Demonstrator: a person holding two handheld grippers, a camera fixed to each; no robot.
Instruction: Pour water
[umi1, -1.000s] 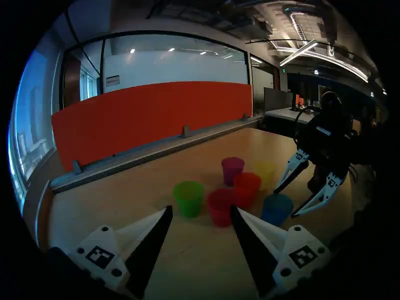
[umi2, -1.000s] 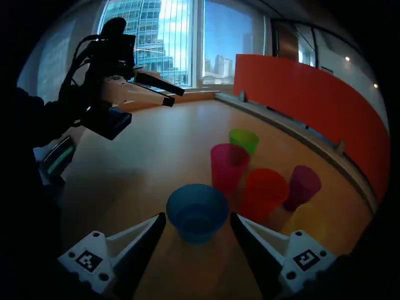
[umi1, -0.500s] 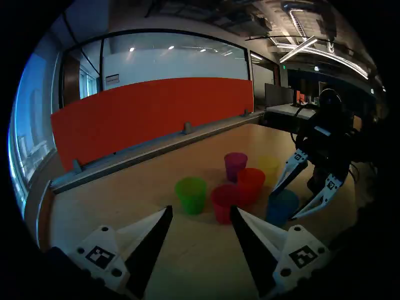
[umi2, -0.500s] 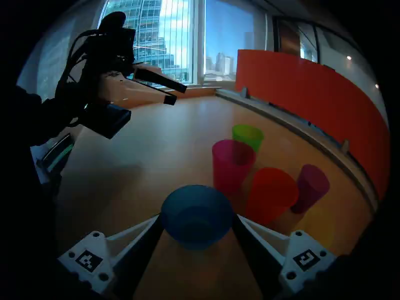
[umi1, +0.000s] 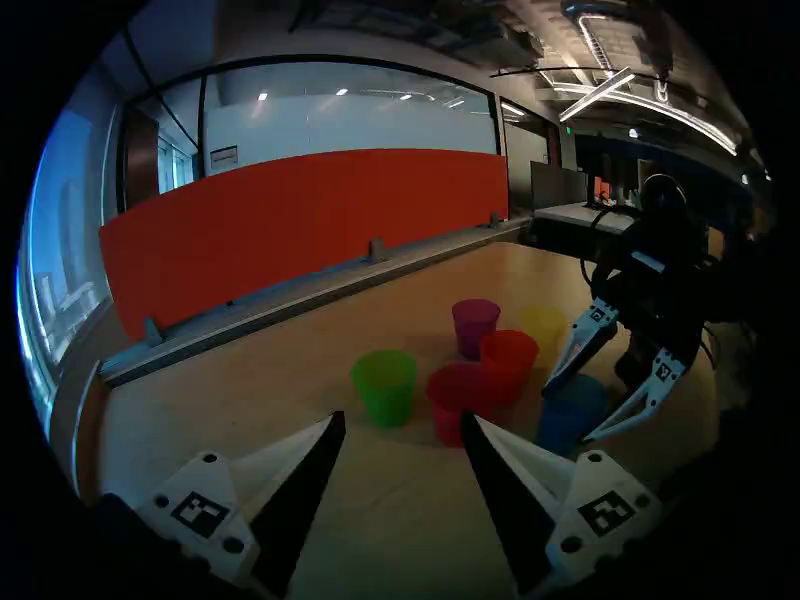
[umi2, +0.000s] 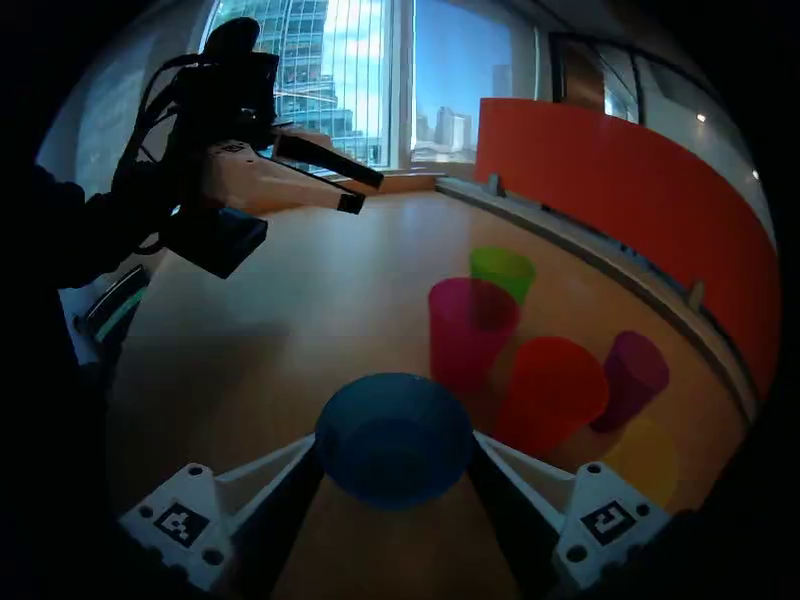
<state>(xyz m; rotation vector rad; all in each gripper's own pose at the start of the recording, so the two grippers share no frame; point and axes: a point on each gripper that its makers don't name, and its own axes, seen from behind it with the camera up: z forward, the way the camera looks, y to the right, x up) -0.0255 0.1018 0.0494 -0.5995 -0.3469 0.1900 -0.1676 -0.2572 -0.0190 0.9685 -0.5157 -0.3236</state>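
Observation:
Several coloured plastic cups stand close together on the wooden table (umi1: 300, 370). The blue cup (umi2: 393, 440) sits between my right gripper's (umi2: 395, 445) fingers, and both fingers press on its sides. From the left gripper view, the blue cup (umi1: 568, 408) is seen in the right gripper (umi1: 580, 395) at the right. Beside it stand a pink-red cup (umi2: 470, 325), an orange-red cup (umi2: 550, 390), a green cup (umi2: 502, 272), a purple cup (umi2: 632, 375) and a yellow cup (umi2: 640, 460). My left gripper (umi1: 400, 425) hovers open above the table, short of the green cup (umi1: 385, 385), with nothing between its fingers.
A long orange partition (umi1: 300, 225) with a metal rail runs along the table's far side. Tall windows (umi2: 350, 70) lie beyond the table's end. The left gripper (umi2: 365, 192) and the sleeve holding it hang over the table's left part. Bare tabletop (umi2: 300, 300) stretches left of the cups.
The right gripper moved forward until the blue cup sat deep between its fingers, now touching both. The left gripper stayed almost still.

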